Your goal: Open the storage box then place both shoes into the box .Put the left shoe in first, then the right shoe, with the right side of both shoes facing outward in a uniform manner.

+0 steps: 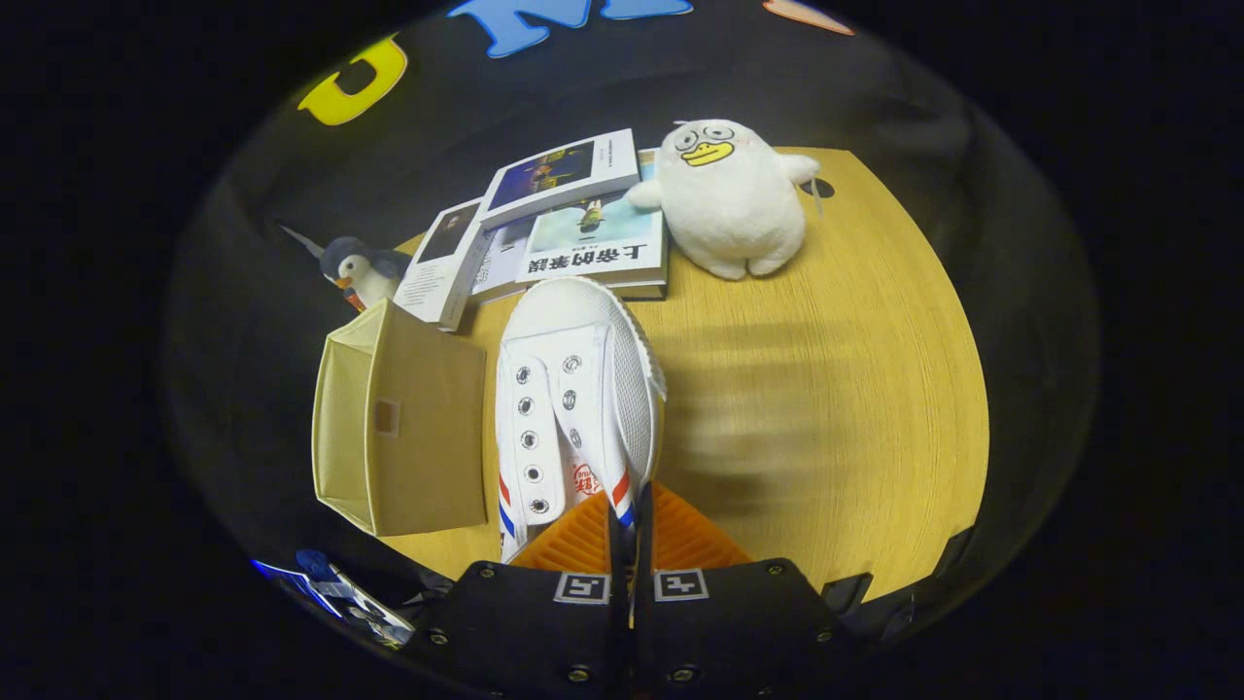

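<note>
- Beside the storage box (398, 428), on its right as the camera looks, a white shoe (573, 408) hangs from the hand-held gripper (630, 520), toe pointing ahead toward the books (554, 224).
- Hand-held gripper: fingers pressed nearly together, pinching the shoe's heel-side collar by the striped trim; only a thin strip of shoe material is seen between them.
- Storage box: stands on the table (826, 408), a fabric-sided cube; the face turned to the camera looks closed, and whether the opening is freed cannot be told.
- Second shoe: not identified.
- Beyond the box, relative to the gripper: a penguin toy (362, 272) at its far corner, the books, and a white duck plush (729, 199) further right.
- Handling judgement: canvas upper is light and soft, the sole stiffer; a collar pinch lets the toe sag and swing, so carry slowly. The collar or heel counter is the sound grip point.
- Pose judgement: gripper is held above the table, angled downward and forward, the shoe lifted just clear of the table and level with the box top.
</note>
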Tool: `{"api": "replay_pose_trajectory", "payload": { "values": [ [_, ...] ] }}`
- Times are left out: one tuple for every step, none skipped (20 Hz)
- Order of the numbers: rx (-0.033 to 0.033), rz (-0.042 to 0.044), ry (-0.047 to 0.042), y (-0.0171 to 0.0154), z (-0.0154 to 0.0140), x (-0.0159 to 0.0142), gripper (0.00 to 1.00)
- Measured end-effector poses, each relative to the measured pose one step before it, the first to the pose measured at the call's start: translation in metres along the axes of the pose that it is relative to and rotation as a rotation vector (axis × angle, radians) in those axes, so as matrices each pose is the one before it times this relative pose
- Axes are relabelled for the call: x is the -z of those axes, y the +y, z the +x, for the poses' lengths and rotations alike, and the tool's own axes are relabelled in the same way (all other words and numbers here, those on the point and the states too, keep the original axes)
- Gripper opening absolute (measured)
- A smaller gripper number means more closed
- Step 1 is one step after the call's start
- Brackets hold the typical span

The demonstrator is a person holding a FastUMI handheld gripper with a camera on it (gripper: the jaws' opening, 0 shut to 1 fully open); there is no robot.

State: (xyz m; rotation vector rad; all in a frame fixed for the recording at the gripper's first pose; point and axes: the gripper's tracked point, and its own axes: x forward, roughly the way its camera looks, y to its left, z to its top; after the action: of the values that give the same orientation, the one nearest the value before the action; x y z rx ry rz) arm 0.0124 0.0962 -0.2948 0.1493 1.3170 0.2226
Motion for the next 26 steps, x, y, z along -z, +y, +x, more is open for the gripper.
{"api": "replay_pose_trajectory", "payload": {
  "values": [
    [-0.00575, -0.01312, -0.00182, 0.00752, -0.00263, -0.00264, 0.02],
    [-0.00641, -0.01472, 0.00010, 0.00844, -0.00202, -0.00184, 0.02],
    [-0.00741, -0.01547, -0.00043, 0.00847, -0.00253, -0.00240, 0.02],
    [-0.00871, -0.01487, -0.00140, 0.00904, -0.00163, -0.00252, 0.02],
    [-0.00893, -0.01667, -0.00082, 0.00883, -0.00163, -0.00300, 0.02],
    [-0.00910, -0.01478, -0.00212, 0.00973, -0.00054, -0.00254, 0.02],
    [-0.00874, -0.01641, -0.00109, 0.00905, -0.00044, -0.00357, 0.02],
    [-0.00726, -0.01590, -0.00043, 0.00880, -0.00016, -0.00237, 0.02],
    [-0.00654, -0.01751, -0.00073, 0.00864, -0.00065, -0.00315, 0.02],
    [-0.00778, -0.01784, -0.00086, 0.00964, -0.00002, -0.00332, 0.02],
    [-0.00756, -0.01698, 0.00000, 0.00873, 0.00026, -0.00437, 0.02],
    [-0.00770, -0.01413, 0.00083, 0.00967, 0.00103, -0.00382, 0.02],
    [-0.00977, -0.01491, 0.00173, 0.00921, 0.00151, -0.00407, 0.02],
    [-0.00922, -0.01526, 0.00149, 0.01027, 0.00129, -0.00388, 0.02],
    [-0.00803, -0.01787, 0.00280, 0.00916, 0.00186, -0.00414, 0.02],
    [-0.00520, -0.01604, 0.00406, 0.00909, 0.00188, -0.00340, 0.02],
    [-0.00502, -0.01767, 0.00294, 0.00892, 0.00232, -0.00402, 0.02],
    [-0.00482, -0.02043, 0.00212, 0.00889, 0.00336, -0.00406, 0.02],
    [-0.00593, -0.01896, 0.00217, 0.00849, 0.00287, -0.00401, 0.02],
    [-0.00831, -0.01813, 0.00499, 0.00976, 0.00340, -0.00265, 0.02],
    [-0.00973, -0.01492, 0.00586, 0.00857, 0.00415, -0.00351, 0.02],
    [-0.00914, -0.01080, 0.00742, 0.00865, 0.00393, -0.00156, 0.02],
    [-0.00829, -0.01180, 0.00812, 0.00820, 0.00425, -0.00255, 0.02],
    [-0.00569, -0.01055, 0.00681, 0.00696, 0.00380, -0.00220, 0.02],
    [-0.00379, -0.01413, 0.00712, 0.00678, 0.00460, -0.00292, 0.02],
    [-0.00264, -0.01105, 0.00707, 0.00584, 0.00532, -0.00168, 0.02]
  ]
}}
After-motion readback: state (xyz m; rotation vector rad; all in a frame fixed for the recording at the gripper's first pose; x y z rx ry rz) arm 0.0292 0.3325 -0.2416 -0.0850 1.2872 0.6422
